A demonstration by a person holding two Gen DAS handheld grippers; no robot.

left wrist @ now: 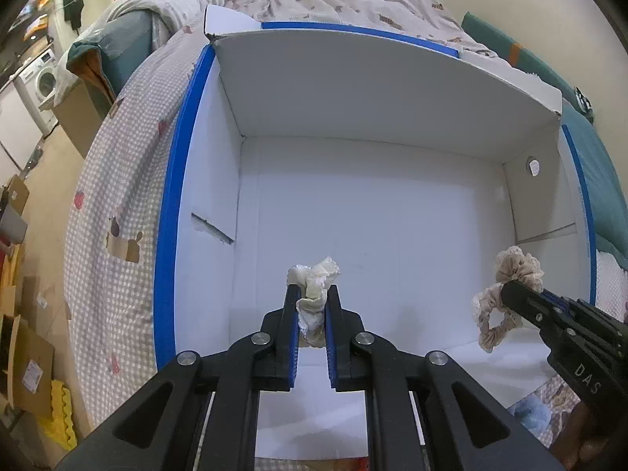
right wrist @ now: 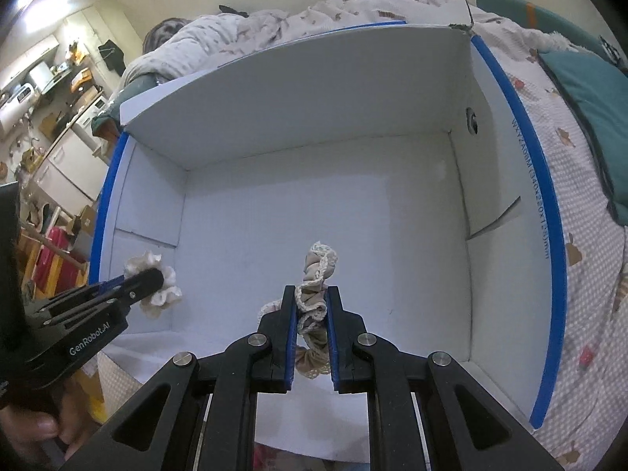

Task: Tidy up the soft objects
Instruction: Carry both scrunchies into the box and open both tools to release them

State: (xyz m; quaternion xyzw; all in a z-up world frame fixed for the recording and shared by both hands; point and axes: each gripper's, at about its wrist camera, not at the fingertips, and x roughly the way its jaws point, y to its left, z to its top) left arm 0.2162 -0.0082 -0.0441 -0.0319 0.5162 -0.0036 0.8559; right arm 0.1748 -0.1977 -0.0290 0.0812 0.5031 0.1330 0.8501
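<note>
While the left wrist view is being taken, a cream ruffled scrunchie is being pinched in the closed left tongs, hanging just above the bare floor of the white cardboard box on the bed.

From the right wrist, a beige lace-edged scrunchie is being gripped by the closed right tongs, dangling lengthwise over the same floor.

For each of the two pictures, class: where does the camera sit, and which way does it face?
Left wrist: on the left gripper, looking down into the white box; clamps a cream scrunchie.
Right wrist: on the right gripper, same aim; clamps a beige scrunchie; a hand shows.
Shared: box, bed, each other's gripper.
</note>
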